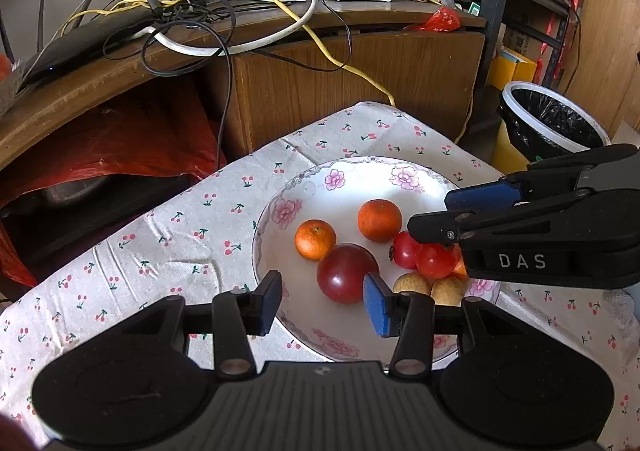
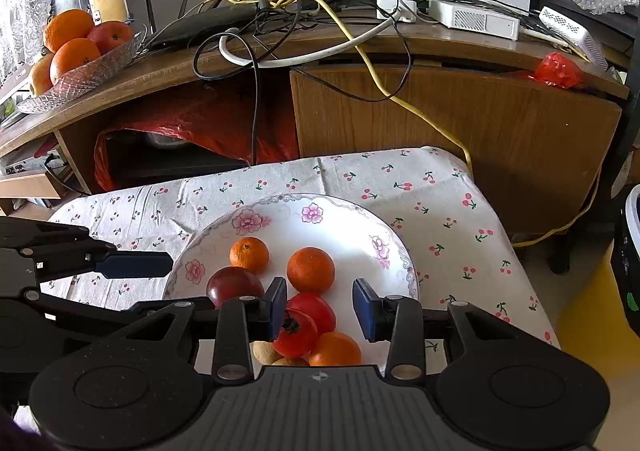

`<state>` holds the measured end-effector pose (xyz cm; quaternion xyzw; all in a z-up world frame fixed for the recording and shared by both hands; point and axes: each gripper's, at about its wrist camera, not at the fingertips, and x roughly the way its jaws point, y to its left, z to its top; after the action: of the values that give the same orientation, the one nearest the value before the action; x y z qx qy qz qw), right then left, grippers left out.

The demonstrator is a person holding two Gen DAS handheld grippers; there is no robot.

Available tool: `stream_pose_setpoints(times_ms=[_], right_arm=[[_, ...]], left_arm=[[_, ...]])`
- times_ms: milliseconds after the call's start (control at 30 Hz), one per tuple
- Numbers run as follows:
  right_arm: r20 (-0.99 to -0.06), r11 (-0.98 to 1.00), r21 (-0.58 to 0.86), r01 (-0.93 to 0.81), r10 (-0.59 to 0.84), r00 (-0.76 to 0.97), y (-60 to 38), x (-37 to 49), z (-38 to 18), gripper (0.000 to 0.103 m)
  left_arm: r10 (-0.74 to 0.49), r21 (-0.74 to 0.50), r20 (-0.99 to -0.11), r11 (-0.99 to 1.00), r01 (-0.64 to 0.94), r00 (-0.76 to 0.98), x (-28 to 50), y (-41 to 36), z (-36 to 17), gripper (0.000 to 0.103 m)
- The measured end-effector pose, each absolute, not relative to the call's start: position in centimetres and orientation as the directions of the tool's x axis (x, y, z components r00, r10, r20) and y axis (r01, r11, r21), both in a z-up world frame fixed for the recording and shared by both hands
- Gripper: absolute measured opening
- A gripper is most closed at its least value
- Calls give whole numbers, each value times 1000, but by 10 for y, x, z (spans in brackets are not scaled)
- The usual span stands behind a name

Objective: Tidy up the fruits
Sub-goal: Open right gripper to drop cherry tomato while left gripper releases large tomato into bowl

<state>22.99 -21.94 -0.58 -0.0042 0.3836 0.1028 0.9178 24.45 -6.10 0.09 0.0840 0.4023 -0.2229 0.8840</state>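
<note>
1. The surface (image 2: 448,187) under the cherry-print cloth is small. Its far edge stands close to a wooden cabinet (image 2: 460,123), its right edge drops away beside a bin (image 1: 556,123) lined in black, and bare cloth lies open to the left of the plate and behind it.
2. One flowered plate (image 1: 340,175) takes up most of the cloth. Its far half is bare white, and its near rim runs under both tools.
3. The left tool (image 1: 322,303) hangs over the plate's near-left rim with its jaws wide apart and nothing between them; the dark red fruit sits just ahead of its right pad.
4. The right tool (image 2: 320,309) comes in from the plate's right side, also spread wide and gripping nothing. Its left pad is against, or just beside, the nearer persimmon; I cannot tell which.
5. The fruit on the plate, counted: one dark red plum-like fruit (image 1: 347,273); three oranges, two of them (image 1: 315,239) (image 1: 379,220) apart near the middle and one (image 2: 335,349) tucked at the near edge; two red persimmons (image 2: 306,321) touching each other; two small yellowish fruits (image 1: 412,284), side by side and partly hidden.
6. One glass bowl (image 2: 96,69) on top of the cabinet holds more oranges and an apple, well apart from the plate.
</note>
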Motion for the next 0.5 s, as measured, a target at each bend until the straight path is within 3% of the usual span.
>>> stream_pose_setpoints(times_ms=[367, 500], right_arm=[[-708, 981, 72, -180, 177, 683, -224, 224, -4, 35], [-709, 980, 65, -188, 178, 682, -221, 222, -4, 37]], left_arm=[[-301, -24, -753, 902, 432, 585, 242, -55, 1, 59], [-293, -10, -747, 903, 430, 597, 238, -54, 2, 67]])
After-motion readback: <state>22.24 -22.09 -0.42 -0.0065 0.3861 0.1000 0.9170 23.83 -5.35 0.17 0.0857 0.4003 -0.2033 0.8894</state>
